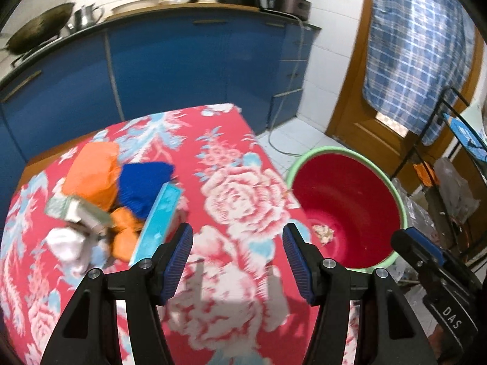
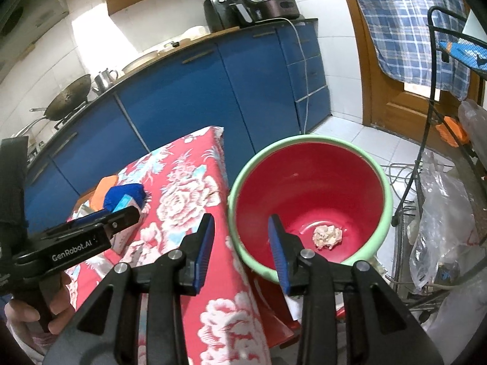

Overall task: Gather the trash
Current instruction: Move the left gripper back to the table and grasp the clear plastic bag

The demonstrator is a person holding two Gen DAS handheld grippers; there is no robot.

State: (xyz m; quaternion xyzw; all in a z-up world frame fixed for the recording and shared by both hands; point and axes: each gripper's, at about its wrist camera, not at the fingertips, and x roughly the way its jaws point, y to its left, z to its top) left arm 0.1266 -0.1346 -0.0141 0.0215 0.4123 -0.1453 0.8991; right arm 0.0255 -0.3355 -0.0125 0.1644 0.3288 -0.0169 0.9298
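Note:
A red bucket with a green rim (image 1: 392,182) (image 2: 385,213) stands beside the table and holds a crumpled paper wad (image 2: 328,235) (image 1: 323,233). On the red floral tablecloth (image 1: 231,188) (image 2: 182,194) lies a trash pile: an orange bag (image 1: 94,173), a blue wad (image 1: 143,188) (image 2: 123,197), a light blue carton (image 1: 158,222), a grey-green box (image 1: 76,213) and a white tissue (image 1: 68,246). My left gripper (image 1: 237,258) is open and empty over the cloth, right of the pile. My right gripper (image 2: 240,251) is open and empty above the bucket's near rim.
Blue kitchen cabinets (image 1: 170,70) run behind the table, with a wok (image 1: 39,30) and appliances (image 2: 249,0) on the counter. A wooden door with a plaid cloth (image 1: 417,45) is at the right. A metal rack with plastic bags (image 2: 441,213) stands right of the bucket.

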